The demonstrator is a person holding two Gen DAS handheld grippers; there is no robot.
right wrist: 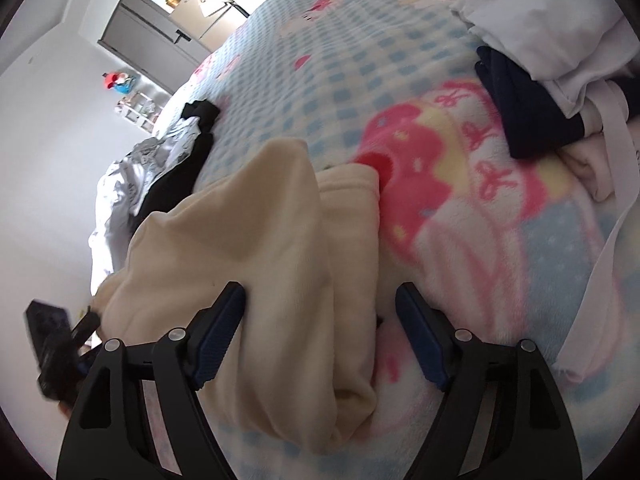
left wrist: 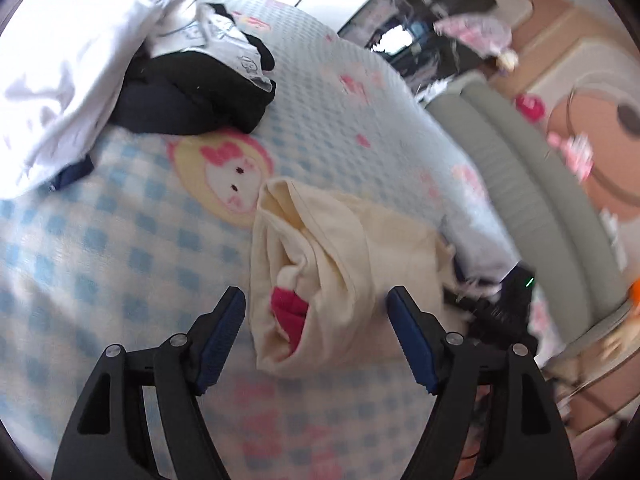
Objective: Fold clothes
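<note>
A cream garment [left wrist: 340, 248] with a pink print lies crumpled and partly folded on the blue-checked blanket [left wrist: 100, 240], close to the bed's edge. My left gripper [left wrist: 316, 304] hangs just above it, open wide, with the cloth between its blue pads [left wrist: 224, 320] and neither pad pressing. In the right wrist view the same cream garment [right wrist: 260, 248] lies as a thick fold. My right gripper [right wrist: 320, 308] is open over it; the left pad [right wrist: 224, 328] overlaps the cloth's edge and the other pad stands apart from it. Each gripper shows in the other's view, blurred.
A heap of white and black clothes [left wrist: 132, 64] lies further up the bed. Folded white and navy clothes [right wrist: 532, 80] sit at the right of the right wrist view. A grey padded bed frame [left wrist: 520, 184] borders the mattress, and a cabinet [right wrist: 152, 36] stands beyond it.
</note>
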